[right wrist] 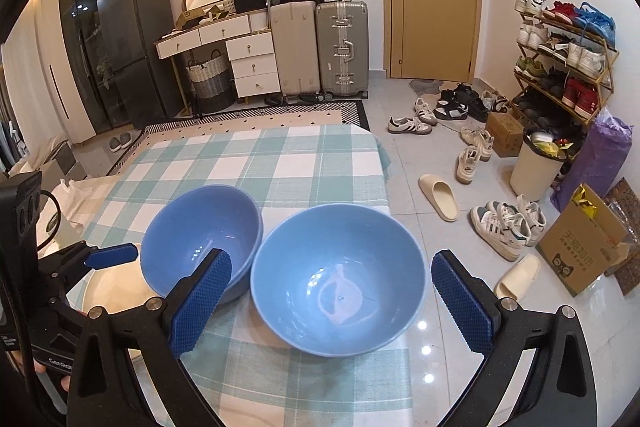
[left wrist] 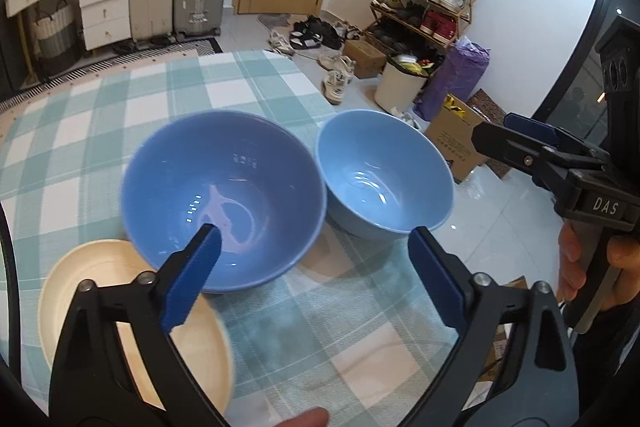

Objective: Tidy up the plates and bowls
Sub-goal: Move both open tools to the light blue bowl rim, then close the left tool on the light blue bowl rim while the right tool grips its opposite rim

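Both claws, left (left wrist: 314,247) & right (right wrist: 332,277), are spread wide w/ nothing held. Two blue bowls (right wrist: 338,279) (right wrist: 200,239) are set touching, beside a cream plate (left wrist: 92,279). One could be knocked off the table (right wrist: 280,155) if bumped.

Both grippers have black frames with silver screws and blue ribbed pads (right wrist: 202,303). Beside the bowl (left wrist: 384,175), the right gripper (left wrist: 516,143) shows white letters "DAS".

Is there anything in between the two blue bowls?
No. The darker blue bowl and lighter blue bowl sit side by side, rims nearly touching, in both wrist views.
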Demonstrator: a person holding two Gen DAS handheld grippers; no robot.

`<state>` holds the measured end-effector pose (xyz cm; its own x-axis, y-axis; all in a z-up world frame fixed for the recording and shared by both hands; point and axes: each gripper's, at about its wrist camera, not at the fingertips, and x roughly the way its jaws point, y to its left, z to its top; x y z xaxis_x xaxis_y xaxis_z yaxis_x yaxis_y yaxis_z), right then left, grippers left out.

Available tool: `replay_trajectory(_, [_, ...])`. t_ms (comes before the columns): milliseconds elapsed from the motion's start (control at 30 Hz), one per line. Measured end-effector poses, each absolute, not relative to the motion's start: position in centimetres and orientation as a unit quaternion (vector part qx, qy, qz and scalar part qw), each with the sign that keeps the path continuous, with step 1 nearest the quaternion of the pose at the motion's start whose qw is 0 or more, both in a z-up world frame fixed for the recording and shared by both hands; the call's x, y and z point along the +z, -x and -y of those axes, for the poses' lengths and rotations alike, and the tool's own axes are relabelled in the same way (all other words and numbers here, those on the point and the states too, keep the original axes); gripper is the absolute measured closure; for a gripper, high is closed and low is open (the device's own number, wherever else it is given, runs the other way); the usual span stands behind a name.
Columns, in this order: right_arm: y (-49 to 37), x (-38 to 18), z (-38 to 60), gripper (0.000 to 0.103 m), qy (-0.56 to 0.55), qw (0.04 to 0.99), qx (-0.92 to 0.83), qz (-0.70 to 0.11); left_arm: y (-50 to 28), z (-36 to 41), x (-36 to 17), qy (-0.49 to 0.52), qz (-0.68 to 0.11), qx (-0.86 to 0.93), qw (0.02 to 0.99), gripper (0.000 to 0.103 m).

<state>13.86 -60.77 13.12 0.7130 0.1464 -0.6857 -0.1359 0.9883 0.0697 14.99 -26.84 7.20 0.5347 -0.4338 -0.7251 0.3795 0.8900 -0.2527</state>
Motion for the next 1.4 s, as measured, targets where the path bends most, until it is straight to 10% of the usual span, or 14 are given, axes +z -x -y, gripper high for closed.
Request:
replay_trajectory(600, [-13.6, 10.6, 65.2, 0.001, -0.027, 0.917, 0.057, -0.395, -16.7, 32.3, 5.5, 0.042, -0.463, -0.278, 0.841, 0.053])
replay_trajectory(1033, [-15.1, 8.6, 66.8, 0.002, -0.035, 0.909, 0.047, -0.412, -18.2, 34.1, 4.0, 0.038, -0.476, -0.268, 0.837, 0.056])
replay_trajectory(1400, [-17.2, 6.2, 67.3, 0.026, -0.041, 0.898, 0.051, -0.435, -18.7, 34.8, 2.9, 0.034, -0.481, -0.260, 0.836, 0.056])
